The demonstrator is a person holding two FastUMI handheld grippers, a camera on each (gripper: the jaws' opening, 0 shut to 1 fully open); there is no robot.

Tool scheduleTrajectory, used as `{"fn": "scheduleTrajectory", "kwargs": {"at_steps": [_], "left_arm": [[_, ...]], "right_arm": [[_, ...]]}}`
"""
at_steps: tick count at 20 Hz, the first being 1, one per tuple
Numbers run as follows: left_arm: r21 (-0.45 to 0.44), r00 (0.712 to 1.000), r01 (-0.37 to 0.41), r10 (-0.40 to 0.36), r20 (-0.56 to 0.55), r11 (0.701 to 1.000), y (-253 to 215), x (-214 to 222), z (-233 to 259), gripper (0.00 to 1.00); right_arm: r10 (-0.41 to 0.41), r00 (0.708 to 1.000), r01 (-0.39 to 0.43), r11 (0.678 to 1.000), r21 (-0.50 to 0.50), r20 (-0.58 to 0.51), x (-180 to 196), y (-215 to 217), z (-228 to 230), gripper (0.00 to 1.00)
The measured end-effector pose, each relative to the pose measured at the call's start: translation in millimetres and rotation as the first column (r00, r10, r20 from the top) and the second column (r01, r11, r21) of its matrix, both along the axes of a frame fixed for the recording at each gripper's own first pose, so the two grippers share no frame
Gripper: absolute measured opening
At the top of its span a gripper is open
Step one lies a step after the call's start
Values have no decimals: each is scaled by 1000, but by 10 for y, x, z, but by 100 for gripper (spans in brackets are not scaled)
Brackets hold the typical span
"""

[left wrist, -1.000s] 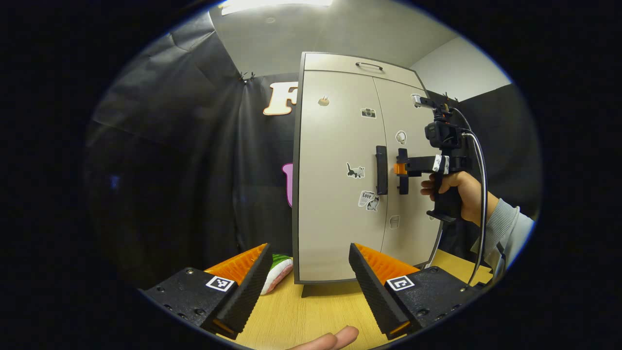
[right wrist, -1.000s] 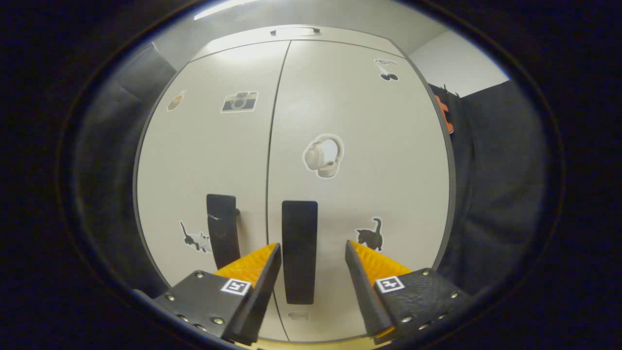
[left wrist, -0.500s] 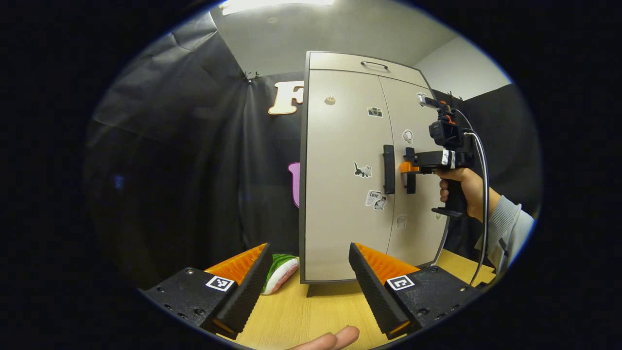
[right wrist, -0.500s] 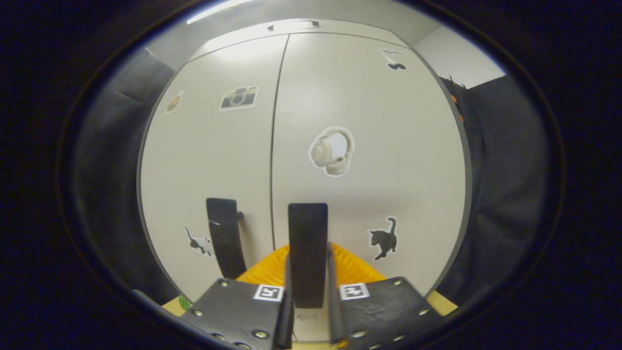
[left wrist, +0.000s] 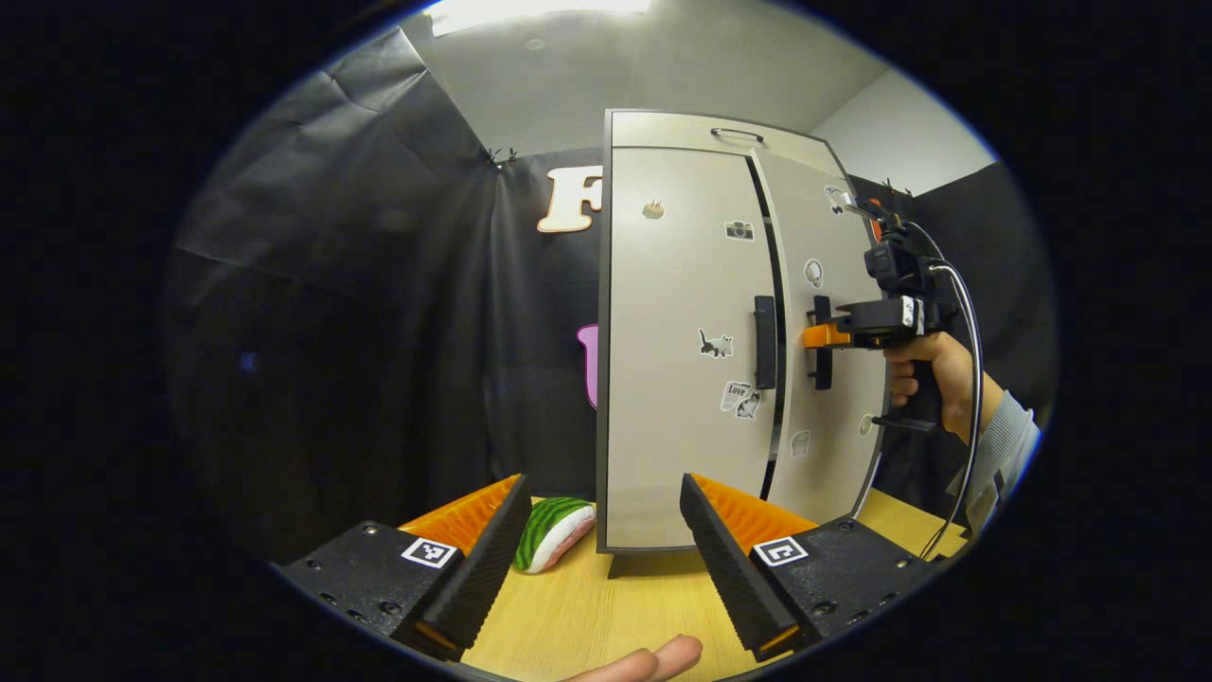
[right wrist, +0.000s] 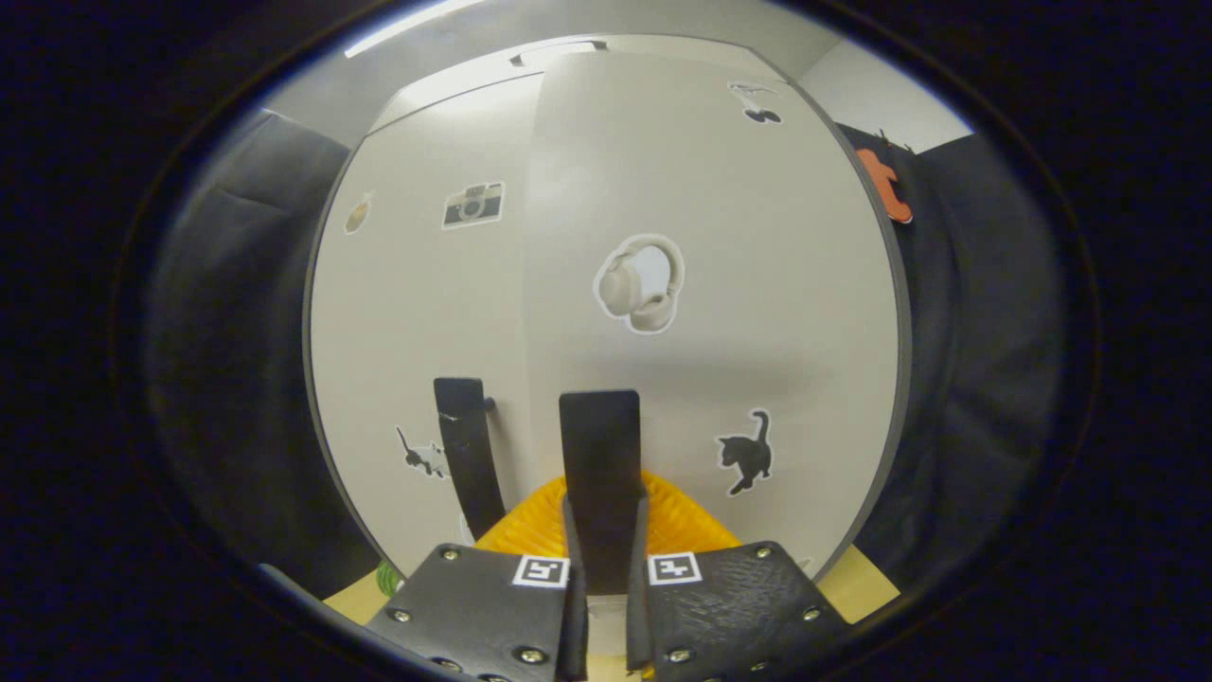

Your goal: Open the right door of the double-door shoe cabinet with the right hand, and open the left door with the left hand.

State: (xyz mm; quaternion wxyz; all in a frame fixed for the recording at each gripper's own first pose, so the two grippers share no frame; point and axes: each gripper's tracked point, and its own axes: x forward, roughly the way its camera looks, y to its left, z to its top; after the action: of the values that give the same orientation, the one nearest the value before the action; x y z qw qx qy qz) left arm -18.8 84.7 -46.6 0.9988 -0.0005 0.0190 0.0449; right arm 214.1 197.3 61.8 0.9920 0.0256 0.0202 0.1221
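R gripper [right wrist: 601,606] clamped on R handle [right wrist: 598,455], both fingers pressing its sides, handle upright between them. Same gripper seen in left gripper view [left wrist: 822,333], held by hand [left wrist: 933,374] w/ grey sleeve, cable hanging down from it. R door [left wrist: 824,313] swung out a bit from cabinet [left wrist: 663,133], dark gap visible along its inner edge next to L door [left wrist: 682,350]. L door flat against cabinet front, L handle [left wrist: 765,341] upright, nothing touching it. L gripper [left wrist: 606,549] wide open, nothing between fingers, low above surface [left wrist: 615,606], apart from cabinet, pointing at lower part of L door. Cabinet standing upright on surface, stickers on both doors: cat [right wrist: 743,453] and headphones [right wrist: 642,284] on R door, camera [right wrist: 473,204] on L door. Watermelon-slice plush [left wrist: 554,532] lying on surface just beside cabinet's L bottom corner. Fingertip [left wrist: 653,658] at bottom edge of left gripper view
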Motion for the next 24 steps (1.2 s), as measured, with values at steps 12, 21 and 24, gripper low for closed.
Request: {"fn": "scheduleTrajectory", "kwargs": {"at_steps": [12, 21, 24], "left_arm": [[-17, 999, 47, -47, -7, 999, -215, -109, 21, 98], [-45, 998, 54, -56, -32, 997, -262, -83, -74, 98], [-45, 997, 70, -71, -24, 997, -344, -97, -42, 98]], "right_arm": [[98, 995, -98, 995, 33, 0, -619, -507, 34, 16], [84, 996, -84, 996, 31, -1, -922, -962, 41, 16], [71, 997, -71, 997, 31, -2, -992, -1151, 68, 15]]}}
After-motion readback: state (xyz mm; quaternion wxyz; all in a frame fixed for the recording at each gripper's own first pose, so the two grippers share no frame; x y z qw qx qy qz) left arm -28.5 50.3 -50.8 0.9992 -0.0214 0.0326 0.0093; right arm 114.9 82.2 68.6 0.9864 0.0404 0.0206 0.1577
